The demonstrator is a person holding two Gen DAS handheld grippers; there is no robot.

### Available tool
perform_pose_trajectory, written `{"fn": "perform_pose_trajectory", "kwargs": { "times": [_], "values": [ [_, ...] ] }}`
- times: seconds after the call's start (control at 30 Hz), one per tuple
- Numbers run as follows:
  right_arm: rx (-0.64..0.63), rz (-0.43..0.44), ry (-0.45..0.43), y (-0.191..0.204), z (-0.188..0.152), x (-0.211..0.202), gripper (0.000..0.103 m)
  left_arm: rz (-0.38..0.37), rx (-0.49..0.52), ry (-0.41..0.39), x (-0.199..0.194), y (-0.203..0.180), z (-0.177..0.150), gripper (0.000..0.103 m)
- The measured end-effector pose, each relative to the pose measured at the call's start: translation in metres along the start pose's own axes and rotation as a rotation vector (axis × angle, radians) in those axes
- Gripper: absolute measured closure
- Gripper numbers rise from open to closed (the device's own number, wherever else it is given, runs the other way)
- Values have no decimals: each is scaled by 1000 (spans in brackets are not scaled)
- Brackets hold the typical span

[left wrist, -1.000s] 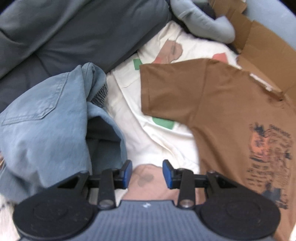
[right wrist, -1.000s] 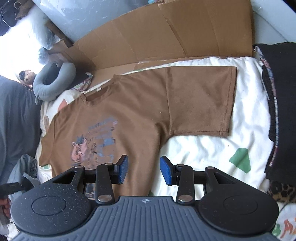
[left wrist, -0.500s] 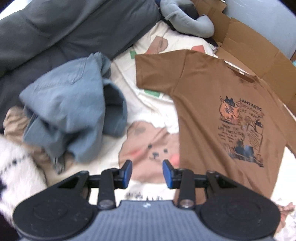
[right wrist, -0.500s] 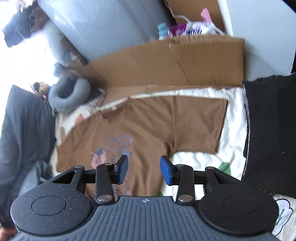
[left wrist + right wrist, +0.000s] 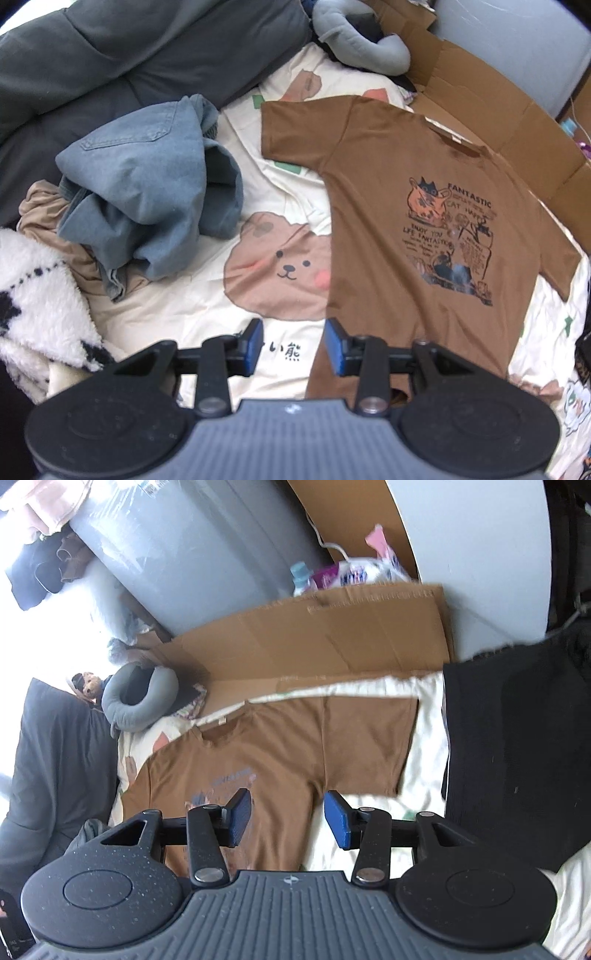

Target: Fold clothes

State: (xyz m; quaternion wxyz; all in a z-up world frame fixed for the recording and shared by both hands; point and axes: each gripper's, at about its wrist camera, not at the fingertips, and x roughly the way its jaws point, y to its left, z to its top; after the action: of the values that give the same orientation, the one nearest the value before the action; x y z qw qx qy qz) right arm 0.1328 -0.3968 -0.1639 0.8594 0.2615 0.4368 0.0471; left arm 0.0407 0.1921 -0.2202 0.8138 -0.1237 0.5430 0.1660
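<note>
A brown T-shirt [image 5: 424, 229] with a cat print lies flat, front up, on a cream bedsheet [image 5: 207, 321] printed with a bear. My left gripper [image 5: 294, 348] hangs above the shirt's lower left edge, jaws apart, nothing between the blue pads. The same T-shirt [image 5: 280, 753] shows in the right wrist view, one sleeve spread toward the right. My right gripper [image 5: 287, 819] hovers over the shirt's side below that sleeve; its jaws are opening and hold nothing.
A crumpled pile of blue jeans [image 5: 147, 192] and a tan garment [image 5: 44, 210] lie left of the shirt, with a white fleece [image 5: 33, 302] nearer. A grey neck pillow [image 5: 362, 48], flattened cardboard [image 5: 314, 635], a dark duvet [image 5: 110, 48] and a black garment [image 5: 517, 746] ring the bed.
Both grippers have risen and drawn back, so the whole shirt shows in the left view and more wall and cardboard in the right. The right jaws stand a little wider.
</note>
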Motion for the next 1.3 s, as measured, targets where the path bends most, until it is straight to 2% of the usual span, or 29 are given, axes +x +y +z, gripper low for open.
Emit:
{"fn": "perform_pose_trajectory", "kwargs": {
  "times": [0.3, 0.67, 0.83, 0.93, 1.03, 1.17, 1.3],
  "values": [
    [79, 13, 45, -37, -55, 40, 52, -14, -28, -10, 1, 0, -17, 63],
    [35, -21, 145, -52, -116, 99, 52, 16, -68, 22, 61, 1, -49, 64],
    [-7, -46, 194, -55, -136, 126, 52, 56, -83, 29, 91, 5, -64, 76],
    [-16, -55, 214, -56, -148, 139, 52, 65, -95, 39, 108, 8, -73, 77],
    [-39, -65, 237, -55, -160, 150, 52, 78, -98, 46, 124, 9, -83, 89],
    [-83, -82, 276, -51, -175, 165, 52, 92, -98, 55, 139, 5, -96, 90],
    [-85, -91, 307, -50, -186, 179, 52, 70, -110, 65, 151, 1, -110, 90]
  ]
}}
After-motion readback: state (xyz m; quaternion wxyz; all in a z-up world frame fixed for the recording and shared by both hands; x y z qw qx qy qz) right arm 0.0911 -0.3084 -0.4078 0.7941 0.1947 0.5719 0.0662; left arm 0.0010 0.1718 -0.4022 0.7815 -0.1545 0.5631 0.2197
